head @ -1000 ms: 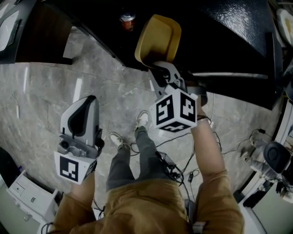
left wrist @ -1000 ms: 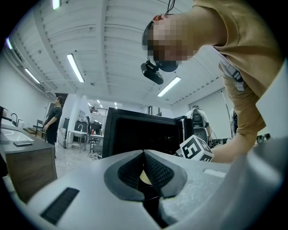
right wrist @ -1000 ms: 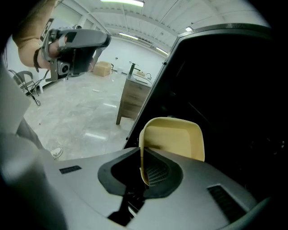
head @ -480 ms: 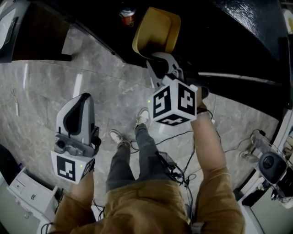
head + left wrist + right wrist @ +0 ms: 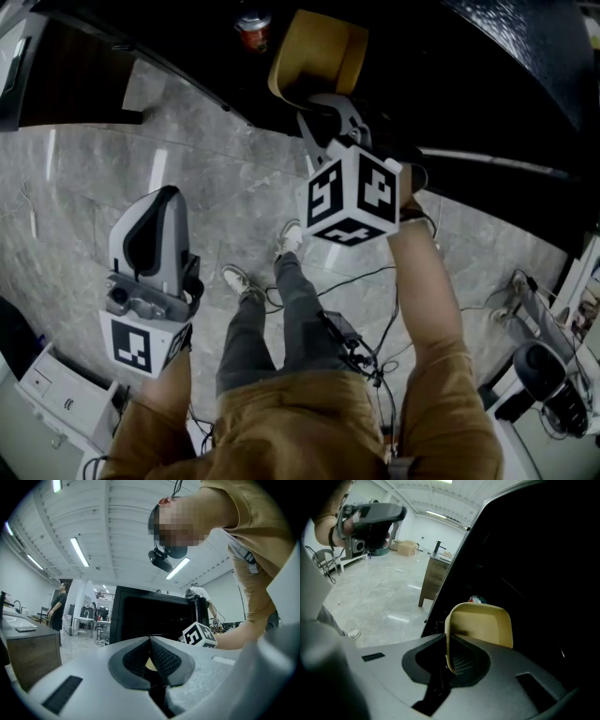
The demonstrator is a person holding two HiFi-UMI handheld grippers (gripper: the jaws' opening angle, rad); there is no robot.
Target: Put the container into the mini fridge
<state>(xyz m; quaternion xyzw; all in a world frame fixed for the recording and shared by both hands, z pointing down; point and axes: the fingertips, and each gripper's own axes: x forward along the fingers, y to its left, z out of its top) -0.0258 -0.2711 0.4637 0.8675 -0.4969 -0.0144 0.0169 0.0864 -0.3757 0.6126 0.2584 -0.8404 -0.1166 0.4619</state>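
Note:
A yellow plastic container (image 5: 314, 52) is tilted on edge at the mouth of the black mini fridge (image 5: 487, 84). My right gripper (image 5: 319, 105) is shut on its near rim. In the right gripper view the container (image 5: 480, 623) rises from between the jaws, its thin wall pinched by the pads. A red can (image 5: 477, 600) stands behind it in the dark interior, also seen as the can (image 5: 251, 28) in the head view. My left gripper (image 5: 165, 195) hangs over the floor at the left, shut and holding nothing. In the left gripper view its jaws (image 5: 151, 641) meet in front of the fridge (image 5: 140, 616).
A wooden cabinet (image 5: 436, 576) stands left of the fridge. A white drawer unit (image 5: 56, 398) sits at the bottom left. Cables (image 5: 361, 352) lie on the marble floor by the person's feet. Equipment (image 5: 544, 384) stands at the right. A person (image 5: 58, 604) stands far off.
My right gripper has carried the yellow container further up the head view, toward the fridge opening. The left gripper has drifted slightly left and stays shut.

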